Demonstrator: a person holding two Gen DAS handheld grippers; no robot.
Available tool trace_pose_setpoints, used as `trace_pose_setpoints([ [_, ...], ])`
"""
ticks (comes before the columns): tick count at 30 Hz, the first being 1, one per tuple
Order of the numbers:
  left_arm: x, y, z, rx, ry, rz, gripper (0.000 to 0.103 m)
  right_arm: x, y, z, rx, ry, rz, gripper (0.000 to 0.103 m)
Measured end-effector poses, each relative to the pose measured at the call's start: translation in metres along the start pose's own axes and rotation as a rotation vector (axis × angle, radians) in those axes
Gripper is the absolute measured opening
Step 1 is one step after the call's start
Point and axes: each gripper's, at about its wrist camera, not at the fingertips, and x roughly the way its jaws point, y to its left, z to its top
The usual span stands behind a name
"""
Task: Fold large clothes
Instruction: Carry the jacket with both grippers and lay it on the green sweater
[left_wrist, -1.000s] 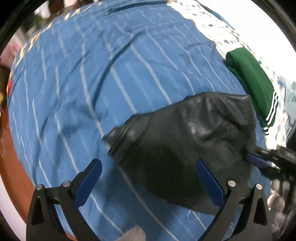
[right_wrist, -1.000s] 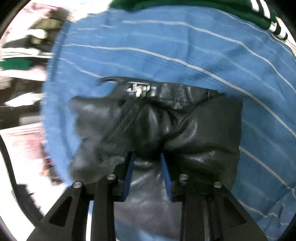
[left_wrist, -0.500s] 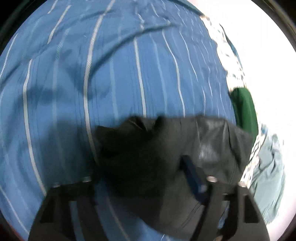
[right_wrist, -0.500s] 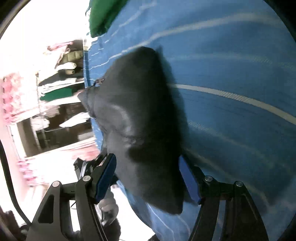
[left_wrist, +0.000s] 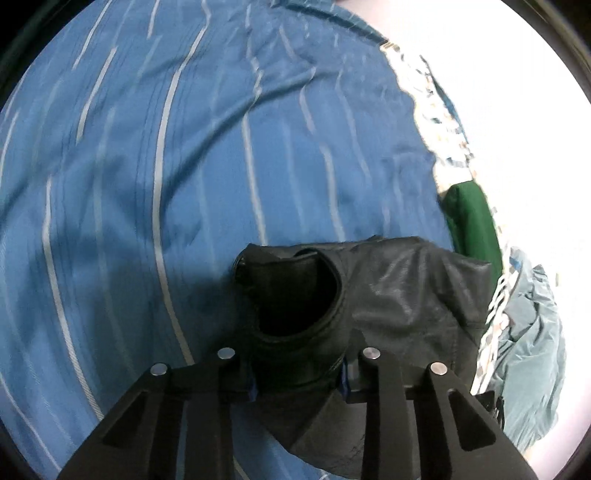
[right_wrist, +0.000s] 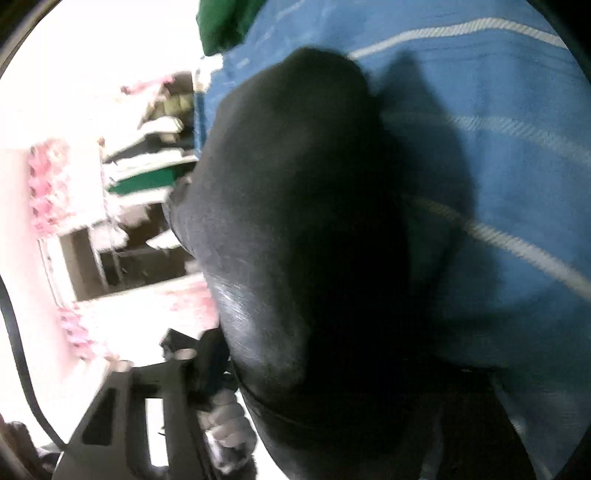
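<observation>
- The black leather garment (left_wrist: 399, 295) lies bunched on the blue striped bedsheet (left_wrist: 184, 147), near its edge, beside a green folded garment (left_wrist: 471, 221).
- The left gripper (left_wrist: 299, 380) has its jaws closing on the garment's cuff, likely to lift it.
- The right gripper (right_wrist: 332, 387) has jaws closing round a dark fold; actual contact cannot be told.

The left gripper (left_wrist: 299, 373), wide apart a second ago, is closing on a bunched cuff of the black leather garment (left_wrist: 406, 295), now at its 6 o'clock. The right gripper (right_wrist: 332, 387) has dropped low, its jaws closing, the garment filling its view.
</observation>
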Motion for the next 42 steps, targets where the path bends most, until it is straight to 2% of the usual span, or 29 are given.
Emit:
trace_pose_setpoints([
  [2,-0.011,-0.009,0.008,0.019,-0.008,-0.011,0.025,-0.002,0.013,-0.006,-0.007,-0.025,0.030,0.048],
  [7,-0.037,-0.039,0.031,0.075,-0.020,-0.043,0.025,-0.009,0.050,-0.019,-0.013,-0.063,0.087,0.045],
  [12,-0.048,-0.100,0.061,0.158,-0.031,-0.086,0.025,-0.038,0.094,-0.011,-0.041,-0.103,0.135,0.045],
  [17,-0.025,-0.181,0.100,0.218,-0.029,-0.166,0.025,-0.076,0.140,0.036,-0.076,-0.185,0.170,0.045],
  [19,-0.006,-0.224,0.118,0.249,-0.026,-0.208,0.025,-0.088,0.153,0.059,-0.085,-0.218,0.174,0.045],
  [23,0.041,-0.301,0.146,0.318,-0.023,-0.264,0.025,-0.123,0.171,0.127,-0.086,-0.298,0.199,0.045],
  [25,0.070,-0.336,0.158,0.337,-0.009,-0.291,0.025,-0.138,0.172,0.162,-0.082,-0.329,0.211,0.045],
  [29,0.126,-0.380,0.175,0.366,0.012,-0.312,0.025,-0.162,0.160,0.235,-0.056,-0.365,0.234,0.045],
  [33,0.195,-0.391,0.171,0.389,0.073,-0.257,0.025,-0.167,0.123,0.295,0.006,-0.349,0.230,0.045],
  [35,0.227,-0.387,0.166,0.398,0.120,-0.205,0.025,-0.161,0.097,0.320,0.054,-0.323,0.193,0.045],
  [38,0.246,-0.378,0.156,0.440,0.146,-0.183,0.031,-0.158,0.068,0.335,0.105,-0.285,0.154,0.045],
  [42,0.251,-0.371,0.155,0.466,0.150,-0.199,0.032,-0.155,0.065,0.332,0.099,-0.262,0.156,0.047],
])
